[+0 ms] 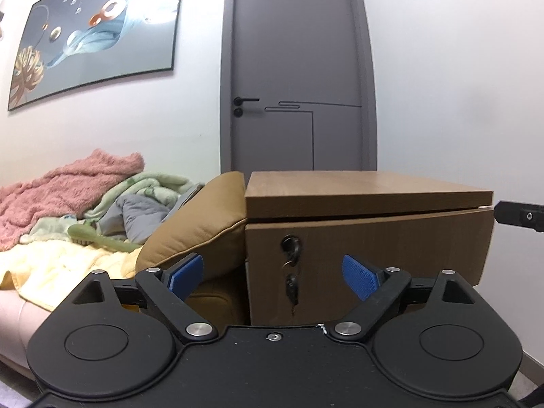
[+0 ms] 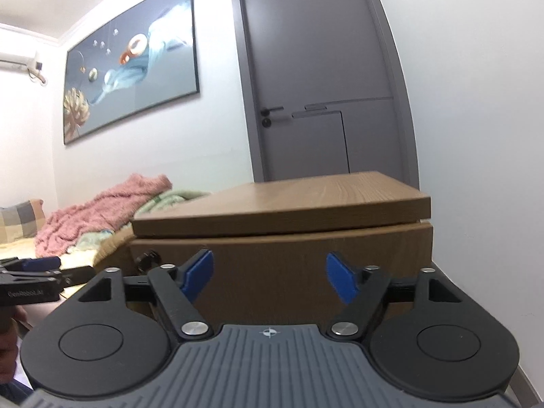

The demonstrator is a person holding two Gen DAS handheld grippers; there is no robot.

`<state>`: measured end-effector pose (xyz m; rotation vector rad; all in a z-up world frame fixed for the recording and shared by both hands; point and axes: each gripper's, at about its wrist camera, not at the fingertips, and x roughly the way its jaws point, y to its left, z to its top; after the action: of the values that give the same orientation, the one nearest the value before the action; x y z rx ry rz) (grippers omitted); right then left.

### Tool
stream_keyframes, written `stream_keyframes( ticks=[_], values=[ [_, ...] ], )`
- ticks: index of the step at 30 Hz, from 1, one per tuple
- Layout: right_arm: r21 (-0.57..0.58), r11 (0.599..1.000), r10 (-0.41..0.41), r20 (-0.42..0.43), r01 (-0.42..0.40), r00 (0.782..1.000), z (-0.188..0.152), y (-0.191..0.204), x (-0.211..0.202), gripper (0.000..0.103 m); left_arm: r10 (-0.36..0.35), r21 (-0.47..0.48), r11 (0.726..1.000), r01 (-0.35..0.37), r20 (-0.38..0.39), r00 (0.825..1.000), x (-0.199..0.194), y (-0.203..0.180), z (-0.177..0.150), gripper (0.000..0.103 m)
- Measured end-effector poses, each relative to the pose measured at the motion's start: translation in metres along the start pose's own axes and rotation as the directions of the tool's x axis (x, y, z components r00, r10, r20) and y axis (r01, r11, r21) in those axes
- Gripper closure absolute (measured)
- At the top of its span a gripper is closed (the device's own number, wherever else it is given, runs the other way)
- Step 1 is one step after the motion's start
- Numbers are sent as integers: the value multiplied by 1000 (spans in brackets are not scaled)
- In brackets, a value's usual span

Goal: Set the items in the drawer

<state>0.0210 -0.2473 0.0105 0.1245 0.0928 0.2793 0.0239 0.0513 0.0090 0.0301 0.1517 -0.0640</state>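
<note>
Both hand-held grippers, left and right, were spread and empty. The drawer stood shut; no items visible. Risk: keys in its lock could snag a finger.

Left gripper: level, jaws spread wide, holding nothing. Right gripper: level, jaws spread wide, likewise holding nothing.

Both views are evenly and softly lit indoors. Glare is seen on the framed picture. The door and walls are bowed by fisheye distortion, and the corners are darkened. Slight softness is noted throughout.
</note>
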Motion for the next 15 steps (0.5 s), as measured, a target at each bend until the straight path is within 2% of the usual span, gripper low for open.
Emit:
stream_keyframes(
  ticks=[2,7,12,15],
  values=[
    [-11,1000,-1,33,1,999,2,4,-7,13,-1,5,1000,1,6,1000,-3,-5,1,12],
    [-19,1000,-14,91,16,996,2,6,-22,9,-8,-1,1000,8,11,1000,-8,-14,4,5],
    [-11,1000,2,100,-1,995,0,7,-25,0,-8,-7,1000,8,25,1000,-13,-20,5,2],
    [-16,1000,11,91,-9,996,-2,10,-25,0,-2,-6,1000,2,29,1000,-14,-23,6,2]
  ],
)
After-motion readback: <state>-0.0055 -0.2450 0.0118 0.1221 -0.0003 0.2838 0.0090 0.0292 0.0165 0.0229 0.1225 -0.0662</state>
